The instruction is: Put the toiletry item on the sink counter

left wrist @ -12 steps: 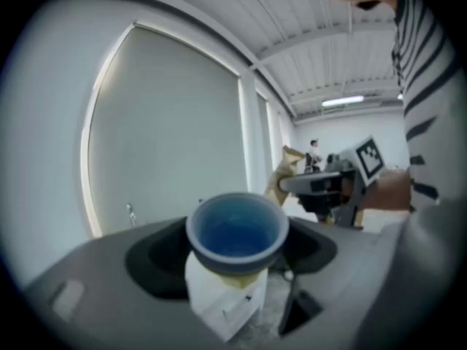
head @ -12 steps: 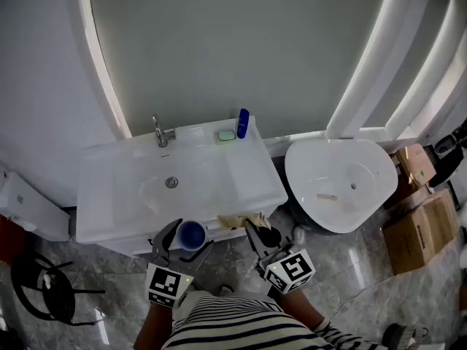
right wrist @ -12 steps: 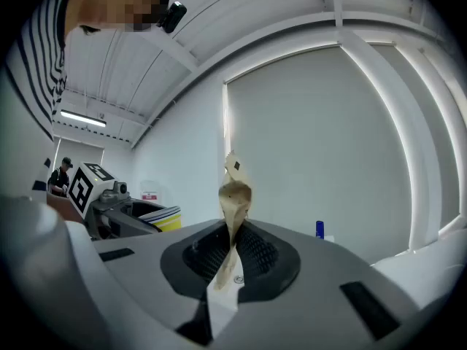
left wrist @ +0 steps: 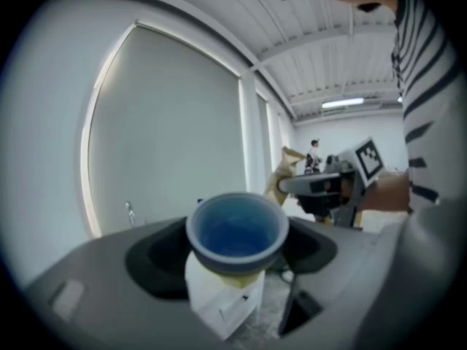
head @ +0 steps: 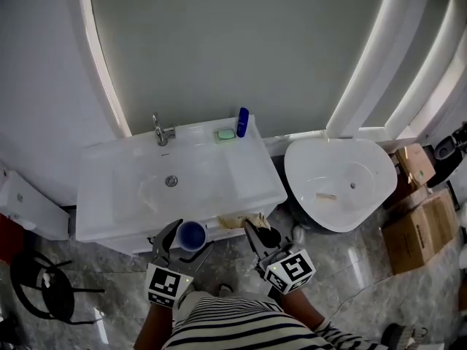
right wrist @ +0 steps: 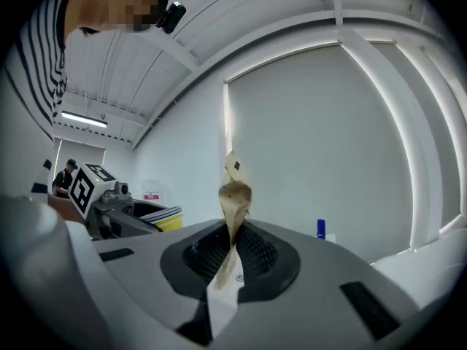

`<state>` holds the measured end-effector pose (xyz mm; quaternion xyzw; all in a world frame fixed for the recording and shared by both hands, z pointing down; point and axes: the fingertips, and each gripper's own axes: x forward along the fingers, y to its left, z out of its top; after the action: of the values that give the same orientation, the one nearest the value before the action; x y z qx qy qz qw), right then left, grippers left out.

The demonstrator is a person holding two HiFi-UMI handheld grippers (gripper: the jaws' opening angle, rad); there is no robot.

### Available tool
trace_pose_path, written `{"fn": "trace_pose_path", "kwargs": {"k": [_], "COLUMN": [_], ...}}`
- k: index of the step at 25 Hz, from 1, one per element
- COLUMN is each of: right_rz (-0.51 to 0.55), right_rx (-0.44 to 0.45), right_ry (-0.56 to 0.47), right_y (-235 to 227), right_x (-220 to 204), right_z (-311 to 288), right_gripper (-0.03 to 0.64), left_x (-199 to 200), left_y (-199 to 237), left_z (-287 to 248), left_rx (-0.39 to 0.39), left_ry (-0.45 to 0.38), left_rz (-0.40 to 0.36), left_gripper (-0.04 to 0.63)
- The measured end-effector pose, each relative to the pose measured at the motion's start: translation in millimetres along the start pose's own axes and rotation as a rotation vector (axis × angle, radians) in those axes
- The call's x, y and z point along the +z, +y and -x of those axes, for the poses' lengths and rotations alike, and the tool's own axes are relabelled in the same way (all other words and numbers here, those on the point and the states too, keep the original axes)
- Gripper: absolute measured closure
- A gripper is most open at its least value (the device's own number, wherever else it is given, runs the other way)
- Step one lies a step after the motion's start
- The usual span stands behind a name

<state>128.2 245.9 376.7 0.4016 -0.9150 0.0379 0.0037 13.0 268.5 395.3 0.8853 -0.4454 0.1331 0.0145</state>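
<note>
A blue cup (head: 192,233) stands between the wide jaws of my left gripper (head: 191,239), which is shut on it just in front of the white sink counter (head: 248,173). In the left gripper view the cup (left wrist: 237,232) faces up with its mouth empty, held by my left gripper (left wrist: 237,252). My right gripper (head: 253,228) is shut on a crumpled tan packet (head: 241,221) near the counter's front right corner. The right gripper view shows the packet (right wrist: 235,195) sticking up from the closed jaws of my right gripper (right wrist: 232,257).
On the counter's back edge are a faucet (head: 159,131), a green soap dish (head: 225,135) and a blue bottle (head: 242,122). A white round basin (head: 339,184) stands to the right, with cardboard boxes (head: 419,224) beyond. A black stool (head: 44,286) is at the lower left.
</note>
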Motion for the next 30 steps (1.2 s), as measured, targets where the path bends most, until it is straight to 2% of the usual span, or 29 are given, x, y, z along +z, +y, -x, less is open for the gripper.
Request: {"fn": "trace_pose_path", "kwargs": {"k": [8, 30], "right_rz": [-0.039, -0.061], "right_rx": [-0.006, -0.023], "right_ry": [-0.074, -0.097], "right_y": [-5.2, -21.9], "right_x": [14.7, 21.7], "right_z": [6.0, 15.2], "right_gripper": [0.586, 0.586], "left_x": [-1.0, 6.6], "left_y": [-2.2, -7.3], "left_z": [-0.6, -13.2], "left_rx": [0.006, -0.001], "left_ry": [0.006, 0.008], "left_rz": [0.001, -0.014], "left_gripper": [0.221, 0.221]}}
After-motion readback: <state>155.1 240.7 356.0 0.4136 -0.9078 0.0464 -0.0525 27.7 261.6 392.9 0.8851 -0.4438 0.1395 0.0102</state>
